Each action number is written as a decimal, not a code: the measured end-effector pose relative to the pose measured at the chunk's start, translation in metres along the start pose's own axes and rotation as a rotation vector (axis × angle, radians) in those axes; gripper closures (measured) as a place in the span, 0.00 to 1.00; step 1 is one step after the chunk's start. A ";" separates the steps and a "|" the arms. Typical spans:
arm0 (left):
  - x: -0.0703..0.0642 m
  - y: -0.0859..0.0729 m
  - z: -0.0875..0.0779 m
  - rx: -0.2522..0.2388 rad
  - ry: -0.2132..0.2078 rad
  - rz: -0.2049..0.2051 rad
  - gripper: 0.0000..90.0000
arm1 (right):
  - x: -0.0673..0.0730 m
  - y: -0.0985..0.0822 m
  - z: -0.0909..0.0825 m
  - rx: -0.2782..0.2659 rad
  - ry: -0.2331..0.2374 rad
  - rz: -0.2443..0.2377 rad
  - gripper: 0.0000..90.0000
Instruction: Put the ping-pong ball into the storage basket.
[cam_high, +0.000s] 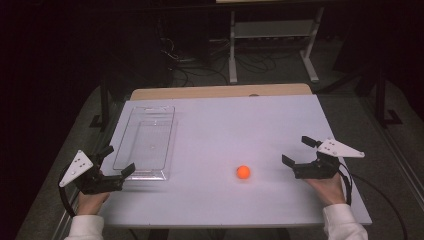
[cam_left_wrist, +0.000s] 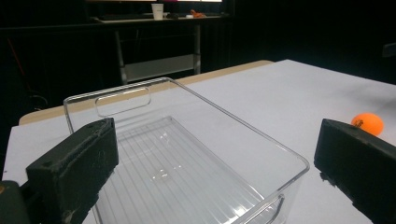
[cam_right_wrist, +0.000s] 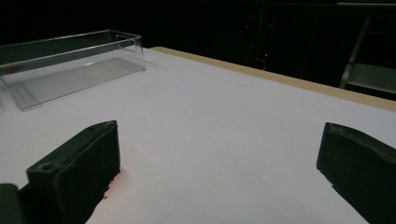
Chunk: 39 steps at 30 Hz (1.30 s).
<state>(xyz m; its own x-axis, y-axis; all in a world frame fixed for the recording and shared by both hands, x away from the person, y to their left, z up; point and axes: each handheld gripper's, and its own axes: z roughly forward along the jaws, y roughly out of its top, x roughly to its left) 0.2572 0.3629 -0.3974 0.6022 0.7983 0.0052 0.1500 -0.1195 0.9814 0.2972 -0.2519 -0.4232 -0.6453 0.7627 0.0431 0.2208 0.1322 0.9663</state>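
Note:
An orange ball (cam_high: 243, 172) rests on the white table (cam_high: 225, 125), right of centre near the front; it also peeks past the far jaw in the left gripper view as the orange ball (cam_left_wrist: 367, 123). A clear plastic bin (cam_high: 147, 142) lies empty at the left, seen close as the bin (cam_left_wrist: 177, 158) and far off as the bin (cam_right_wrist: 70, 65). My left gripper (cam_high: 119, 161) is open just before the bin's near end. My right gripper (cam_high: 300, 151) is open, to the right of the ball and apart from it, with bare table between its jaws.
A wooden strip (cam_high: 220, 91) runs along the table's far edge. Behind it stand a white metal rack (cam_high: 272, 40) and loose cables on a dark floor. The table's edges lie close beside both hands.

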 end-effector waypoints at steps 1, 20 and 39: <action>0.000 0.000 0.000 0.000 0.000 0.000 0.00 | 0.000 0.000 0.000 0.002 0.000 0.000 0.00; -0.012 0.012 0.002 0.024 -0.021 0.048 0.00 | -0.002 -0.001 -0.003 -0.003 -0.023 0.004 0.00; -0.016 0.051 0.014 0.064 -0.061 0.130 0.00 | -0.002 -0.002 -0.003 0.010 -0.037 0.008 0.00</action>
<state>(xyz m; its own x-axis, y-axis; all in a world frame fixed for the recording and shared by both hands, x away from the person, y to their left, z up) 0.2665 0.3362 -0.3502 0.6662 0.7364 0.1176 0.1165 -0.2586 0.9589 0.2964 -0.2555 -0.4241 -0.6163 0.7864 0.0409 0.2327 0.1323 0.9635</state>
